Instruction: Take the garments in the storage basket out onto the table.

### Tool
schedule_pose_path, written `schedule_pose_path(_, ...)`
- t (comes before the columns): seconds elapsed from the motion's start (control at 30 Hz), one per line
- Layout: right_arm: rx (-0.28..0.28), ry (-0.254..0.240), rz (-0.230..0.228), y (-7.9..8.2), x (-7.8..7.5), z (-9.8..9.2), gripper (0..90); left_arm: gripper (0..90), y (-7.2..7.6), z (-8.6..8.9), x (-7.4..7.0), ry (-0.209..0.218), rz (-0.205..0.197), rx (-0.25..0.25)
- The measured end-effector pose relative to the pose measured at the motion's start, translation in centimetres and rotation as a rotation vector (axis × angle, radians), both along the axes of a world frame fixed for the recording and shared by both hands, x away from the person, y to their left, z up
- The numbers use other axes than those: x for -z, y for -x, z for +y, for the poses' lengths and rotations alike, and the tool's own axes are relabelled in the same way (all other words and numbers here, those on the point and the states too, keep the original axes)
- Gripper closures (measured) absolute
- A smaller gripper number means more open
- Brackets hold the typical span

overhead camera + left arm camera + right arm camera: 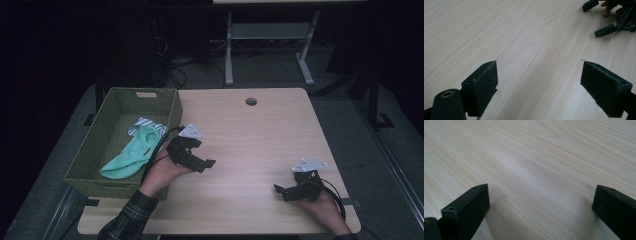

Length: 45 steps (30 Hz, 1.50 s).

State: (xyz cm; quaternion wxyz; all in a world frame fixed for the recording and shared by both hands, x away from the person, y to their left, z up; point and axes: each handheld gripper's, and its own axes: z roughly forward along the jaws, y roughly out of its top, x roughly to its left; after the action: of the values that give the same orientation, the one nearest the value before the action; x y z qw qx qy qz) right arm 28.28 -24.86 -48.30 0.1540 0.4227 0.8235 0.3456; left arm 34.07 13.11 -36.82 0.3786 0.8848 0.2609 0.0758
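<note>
Left gripper view looks along two black padded fingers (480,86) spread wide apart with nothing between them, only pale wood grain of the table (524,37) beneath. Right gripper view gives the same picture: two black fingers (471,206) spread wide, grasping nothing, above bare wood. High view places the left gripper (192,154) near the table's left side, just beside a green woven basket (112,180), its jaws pointing right toward the table's middle. The right gripper (295,190) sits near the front right corner, well apart from the left one, jaws pointing left. Each is held in a hand; a plaid sleeve (127,217) shows on the left forearm. Inside the basket lies a mint green sock (130,155), with a striped cloth (145,122) partly under its far end. Nothing lies on the tabletop between the grippers. Judging from this layout, the work appears to be sorting clothing to or from the basket, and both grippers sit idle between steps. The likely next move calls for the left gripper to turn toward the basket, lower over its wall and close on the sock without snagging the weave. No brand, label or readable writing is visible; a pale tag on the basket's far wall is too small to read.
</note>
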Motion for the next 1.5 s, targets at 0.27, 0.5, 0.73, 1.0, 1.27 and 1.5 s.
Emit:
schedule_pose_path(0.27, 0.0, 0.0, 0.0, 0.0, 0.0, 0.0, 0.6, 13.6, -0.4, 0.5, -0.9, -0.004, 0.0, 0.004)
schedule_pose_path(0.5, 0.0, 0.0, 0.001, 0.0, 0.0, 0.0, 0.6, 13.6, -0.5, 1.3, -1.4, -0.001, -0.002, -0.003)
schedule_pose_path(0.73, 0.0, 0.0, 0.0, 0.0, 0.0, 0.0, 0.6, 13.7, -0.7, 2.8, -1.8, -0.003, -0.015, -0.034)
schedule_pose_path(1.0, 0.0, 0.0, 0.0, 0.0, 0.0, 0.0, 0.6, 13.7, -0.9, 4.1, -2.0, 0.002, -0.021, -0.063)
schedule_pose_path(1.27, 0.0, 0.0, 0.0, 0.0, 0.0, 0.0, 0.6, 13.7, -1.0, 5.3, -2.1, -0.005, -0.025, -0.089)
schedule_pose_path(1.5, 0.0, 0.0, 0.0, 0.0, 0.0, 0.0, 0.6, 13.7, -1.1, 6.8, -2.4, -0.003, -0.027, -0.119)
